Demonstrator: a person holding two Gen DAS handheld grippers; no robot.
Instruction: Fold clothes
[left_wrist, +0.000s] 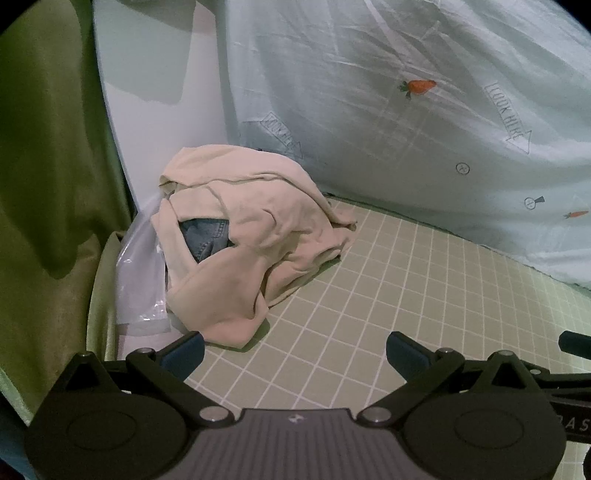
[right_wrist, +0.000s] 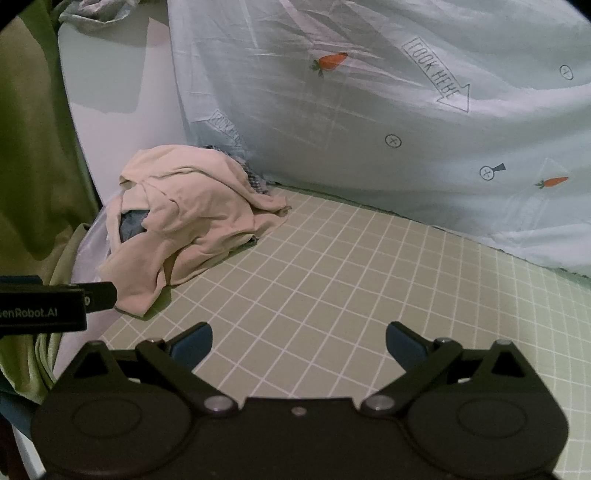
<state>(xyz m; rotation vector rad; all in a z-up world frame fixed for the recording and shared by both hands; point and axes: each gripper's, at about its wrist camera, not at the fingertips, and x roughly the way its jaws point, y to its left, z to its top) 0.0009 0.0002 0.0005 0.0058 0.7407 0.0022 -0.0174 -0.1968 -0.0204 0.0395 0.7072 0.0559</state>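
Against the wall, a beige garment (left_wrist: 243, 236) lies heaped over jeans (left_wrist: 205, 236), awaiting folding; the left gripper (left_wrist: 293, 352) and right gripper (right_wrist: 299, 341) gape empty above the checked mat (left_wrist: 369, 295), ready to reach.

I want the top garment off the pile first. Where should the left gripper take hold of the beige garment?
Probably the beige garment's loose lower fold, which spills onto the grid mat nearest the left gripper. Approach from the mat side, jaws open.

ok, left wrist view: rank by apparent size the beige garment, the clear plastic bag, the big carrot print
1. beige garment
2. clear plastic bag, partly hidden behind the garment
3. carrot print
The carrot sits farther back, so its real size is unsure.
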